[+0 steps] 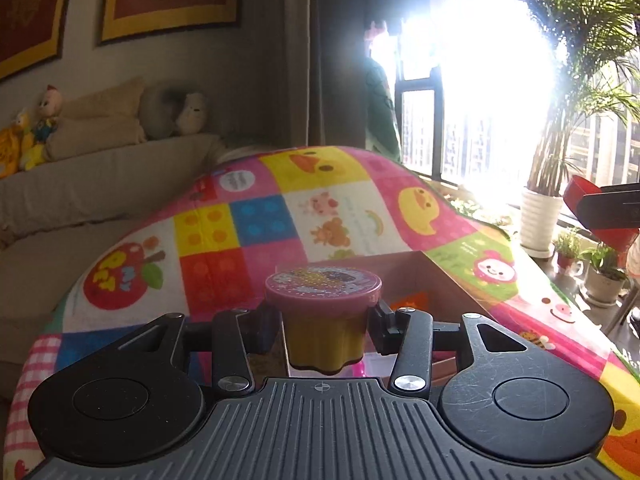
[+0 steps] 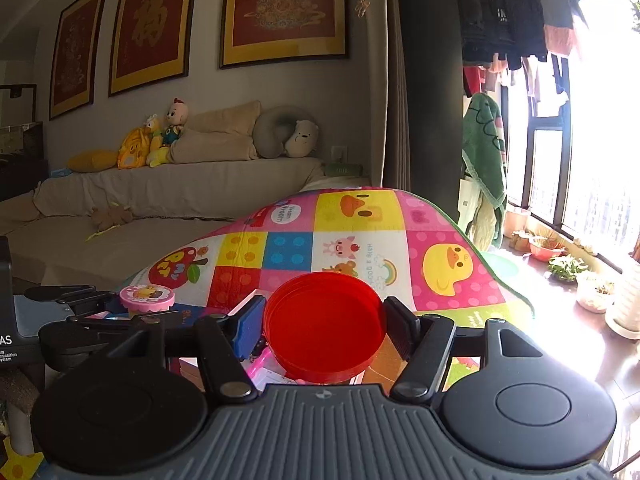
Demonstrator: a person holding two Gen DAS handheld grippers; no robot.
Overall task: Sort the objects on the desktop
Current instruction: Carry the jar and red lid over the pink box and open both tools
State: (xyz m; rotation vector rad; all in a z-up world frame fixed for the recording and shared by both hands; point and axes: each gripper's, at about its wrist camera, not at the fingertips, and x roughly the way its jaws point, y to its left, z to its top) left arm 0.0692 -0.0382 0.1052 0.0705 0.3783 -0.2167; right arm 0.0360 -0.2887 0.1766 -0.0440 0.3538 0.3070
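My left gripper (image 1: 325, 320) is shut on a small yellow tub with a pink lid (image 1: 323, 312), held upright above the table. The right wrist view shows the same pink-lidded tub (image 2: 147, 297) and the left gripper (image 2: 104, 312) at the left. My right gripper (image 2: 324, 328) is shut on a red translucent round container (image 2: 325, 326), its fingers (image 2: 250, 328) pressing on both sides. An open cardboard box (image 1: 432, 280) sits on the table just beyond and right of the tub. In the left wrist view the right gripper shows only as a red and black part (image 1: 604, 212) at the right edge.
The table wears a bright patchwork cartoon cloth (image 2: 360, 240). A beige sofa with cushions and plush toys (image 2: 168, 136) stands behind it. Potted plants (image 1: 540, 216) line the sunlit window at the right. Pink items (image 2: 260, 364) lie low under the right gripper.
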